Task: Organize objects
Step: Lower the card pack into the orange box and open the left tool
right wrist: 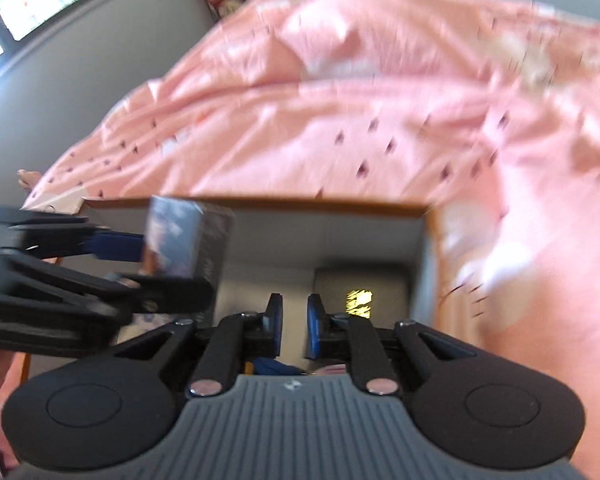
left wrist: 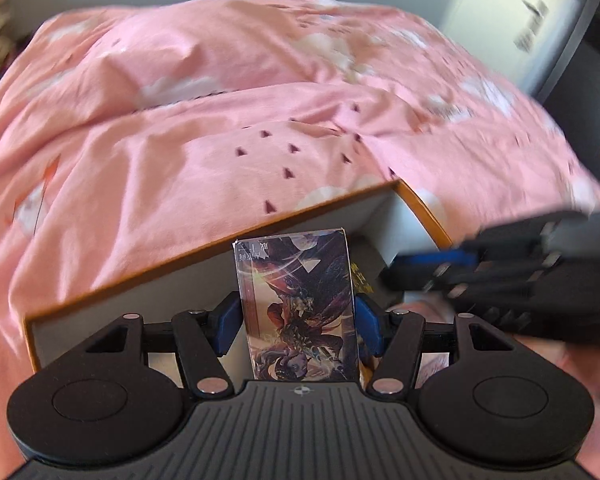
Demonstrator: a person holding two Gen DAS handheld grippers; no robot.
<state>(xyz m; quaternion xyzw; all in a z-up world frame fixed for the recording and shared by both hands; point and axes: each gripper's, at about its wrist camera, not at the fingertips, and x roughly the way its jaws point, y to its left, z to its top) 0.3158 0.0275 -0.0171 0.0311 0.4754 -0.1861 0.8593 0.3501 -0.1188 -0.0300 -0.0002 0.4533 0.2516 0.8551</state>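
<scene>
Your left gripper (left wrist: 296,320) holds the illustrated card box (left wrist: 296,308) over the orange-rimmed open cardboard box (left wrist: 204,252). The right gripper's (right wrist: 294,330) fingers sit narrow and empty. Releasing early could tip it onto the pink patterned bedsheet (left wrist: 148,168).

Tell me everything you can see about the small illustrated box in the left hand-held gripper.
The small illustrated box is a glossy printed pack showing a dark fantasy figure, with its picture upside down in the left wrist view. It stands upright, clamped on both sides by the blue pads of the left hand-held gripper, above the open orange-rimmed box.
</scene>
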